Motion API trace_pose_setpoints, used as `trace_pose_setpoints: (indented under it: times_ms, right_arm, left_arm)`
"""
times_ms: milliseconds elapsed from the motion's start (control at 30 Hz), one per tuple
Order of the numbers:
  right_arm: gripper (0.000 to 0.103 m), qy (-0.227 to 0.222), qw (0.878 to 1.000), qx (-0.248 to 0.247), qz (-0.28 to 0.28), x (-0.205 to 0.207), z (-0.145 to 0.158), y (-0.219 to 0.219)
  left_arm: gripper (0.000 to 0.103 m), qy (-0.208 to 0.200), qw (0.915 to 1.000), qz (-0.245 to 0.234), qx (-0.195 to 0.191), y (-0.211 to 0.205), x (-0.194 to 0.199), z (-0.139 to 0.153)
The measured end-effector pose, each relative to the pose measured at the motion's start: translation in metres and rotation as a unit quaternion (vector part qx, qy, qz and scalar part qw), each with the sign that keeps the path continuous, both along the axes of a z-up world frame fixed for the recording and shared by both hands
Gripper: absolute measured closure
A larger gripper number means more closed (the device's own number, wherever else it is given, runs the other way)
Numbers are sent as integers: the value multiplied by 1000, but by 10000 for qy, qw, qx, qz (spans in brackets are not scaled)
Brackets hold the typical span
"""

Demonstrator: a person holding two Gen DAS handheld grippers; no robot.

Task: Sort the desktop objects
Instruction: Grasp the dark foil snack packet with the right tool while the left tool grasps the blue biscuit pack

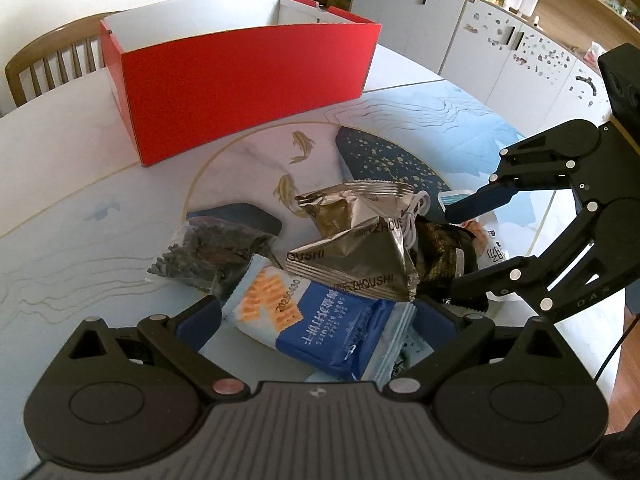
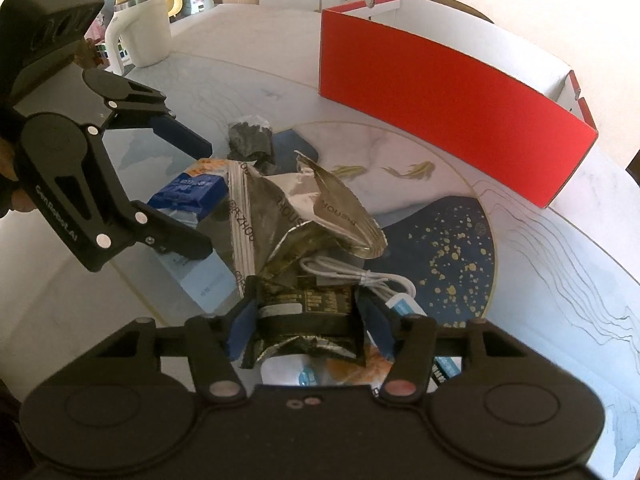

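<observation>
The left gripper [image 1: 316, 320] stands wide open over the blue-and-white soda-biscuit packet [image 1: 320, 328], gripping nothing. To its right, the right gripper [image 2: 308, 320] pinches a crumpled dark gold-printed foil packet [image 2: 308, 312]. Beyond both stands the red open-topped cardboard box [image 1: 240, 80].

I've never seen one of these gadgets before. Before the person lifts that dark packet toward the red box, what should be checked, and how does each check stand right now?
1. Right gripper closed on the dark snack packet: ok, both pads press its sides.
2. Packet free of the pile: not ok, the silver foil packet leans against it.
3. White cable clear of the packet: cannot tell, it lies right beside it.
4. Red box open, with room: ok, top open, white inside visible.
5. Left gripper out of the way: ok, open over the blue biscuit packet, holding nothing.
</observation>
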State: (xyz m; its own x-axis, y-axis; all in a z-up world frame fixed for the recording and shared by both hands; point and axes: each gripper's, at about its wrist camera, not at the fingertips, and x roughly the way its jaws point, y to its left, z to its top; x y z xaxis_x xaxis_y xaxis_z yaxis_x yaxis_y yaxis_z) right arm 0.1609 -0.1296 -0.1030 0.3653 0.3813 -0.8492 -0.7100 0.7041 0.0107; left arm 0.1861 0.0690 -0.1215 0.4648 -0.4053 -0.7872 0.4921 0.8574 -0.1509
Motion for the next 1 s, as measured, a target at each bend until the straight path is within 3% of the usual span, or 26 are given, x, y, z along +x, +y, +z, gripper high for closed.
trace_pose_setpoints:
  times_ms: [333, 500, 567, 767, 800, 867, 1000]
  right_arm:
    - [54, -35, 10000, 30, 7, -2, 1, -1]
    - [58, -62, 9999, 80, -26, -4, 4, -4]
    - [67, -60, 9999, 141, 0, -5, 7, -5]
    - [69, -134, 9998, 129, 16, -4, 8, -5]
    - [67, -189, 9998, 90, 27, -5, 8, -4]
    - [51, -316, 9995, -47, 7, -6, 7, -1]
    - [32, -282, 9996, -41, -75, -4, 3, -2]
  left_arm:
    - [13, -12, 9999, 113, -88, 3, 2, 1]
    - [14, -23, 9997, 178, -149, 5, -1, 4]
    - [15, -34, 9996, 199, -174, 5, -2, 5]
    - [15, -78, 9994, 257, -227, 6, -6, 10]
    - [15, -89, 9994, 258, -234, 6, -7, 11]
    - [15, -91, 9993, 259, -248, 6, -8, 12]
    - [15, -115, 9993, 261, -243, 5, -9, 14]
